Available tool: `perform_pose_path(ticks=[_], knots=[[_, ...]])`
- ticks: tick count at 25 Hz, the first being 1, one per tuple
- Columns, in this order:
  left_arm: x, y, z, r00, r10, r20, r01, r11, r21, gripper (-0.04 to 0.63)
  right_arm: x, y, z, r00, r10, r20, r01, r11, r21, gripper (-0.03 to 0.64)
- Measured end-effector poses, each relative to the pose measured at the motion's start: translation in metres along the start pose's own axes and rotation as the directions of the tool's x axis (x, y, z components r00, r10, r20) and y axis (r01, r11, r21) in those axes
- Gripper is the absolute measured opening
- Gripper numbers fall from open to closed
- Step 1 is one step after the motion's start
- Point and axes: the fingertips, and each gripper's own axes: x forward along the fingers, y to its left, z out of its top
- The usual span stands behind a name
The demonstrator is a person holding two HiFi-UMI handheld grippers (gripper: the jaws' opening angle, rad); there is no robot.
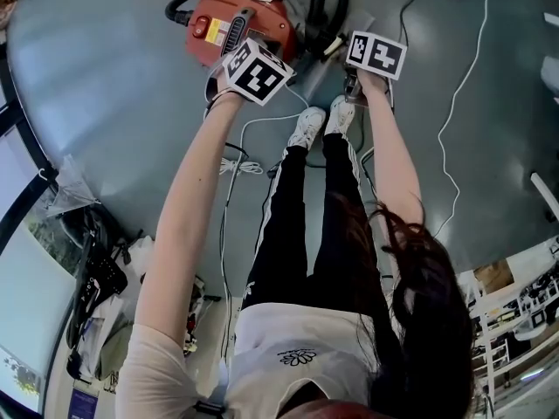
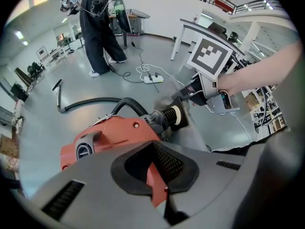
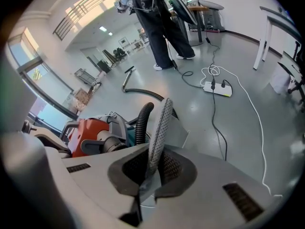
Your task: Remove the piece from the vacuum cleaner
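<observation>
vacuum cleaner (image 1: 249,24): orange-red; hose (image 3: 141,123): black; piece (image 3: 161,122): grey, dotted; floor (image 1: 105,103): blue-grey

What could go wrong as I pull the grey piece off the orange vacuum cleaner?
The fingers of the right gripper pinch the thin grey perforated piece by one end; it may slip or bend.
The left gripper clamps only an edge of the orange vacuum cleaner; if that slips, the body may drag along.
White cable lies beside the white shoes: it may snag.

Bright, even overhead light; fisheye bending and dark vignette at edges.
</observation>
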Motion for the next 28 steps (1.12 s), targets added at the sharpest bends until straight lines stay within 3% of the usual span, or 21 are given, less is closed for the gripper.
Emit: perform_pose_path(ticks=[10,13,15,17,19,22,28], knots=[[-0.002,-0.003,-0.001,1.0,-0.007,-0.007,0.007,0.999,0.032,0.005,-0.005,-0.002,-0.004,1.0,0.002,0.003,-0.002,0.999,-0.036,0.021],[-0.005,-0.007,0.0,0.999,0.004,-0.034,-0.001,0.998,0.065,0.005,-0.01,-0.009,-0.007,1.0,0.013,0.005,-0.013,1.0,0.014,0.021],[-0.006,-0.009,0.0,0.999,0.002,-0.036,0.0,0.998,0.059,0.005,-0.013,-0.034,-0.021,0.998,-0.05,-0.033,0.051,0.998,0.048,0.021],[-0.006,-0.008,0.0,1.0,0.004,-0.021,-0.003,0.999,0.044,0.005,-0.018,-0.074,-0.048,0.984,-0.149,-0.097,0.151,0.988,0.013,0.021],[-0.004,-0.005,-0.001,1.0,0.015,0.002,-0.016,0.999,0.032,0.005,-0.026,-0.108,-0.072,0.973,-0.198,-0.119,0.199,0.98,0.001,0.021],[-0.004,-0.002,0.0,0.999,0.03,0.03,-0.03,0.999,0.011,0.005,-0.037,-0.13,-0.087,0.967,-0.226,-0.117,0.226,0.974,-0.012,0.021],[-0.005,-0.005,-0.001,0.999,0.034,0.004,-0.034,0.999,0.01,0.005,-0.039,-0.119,-0.095,0.971,-0.21,-0.117,0.211,0.977,-0.002,0.021]])
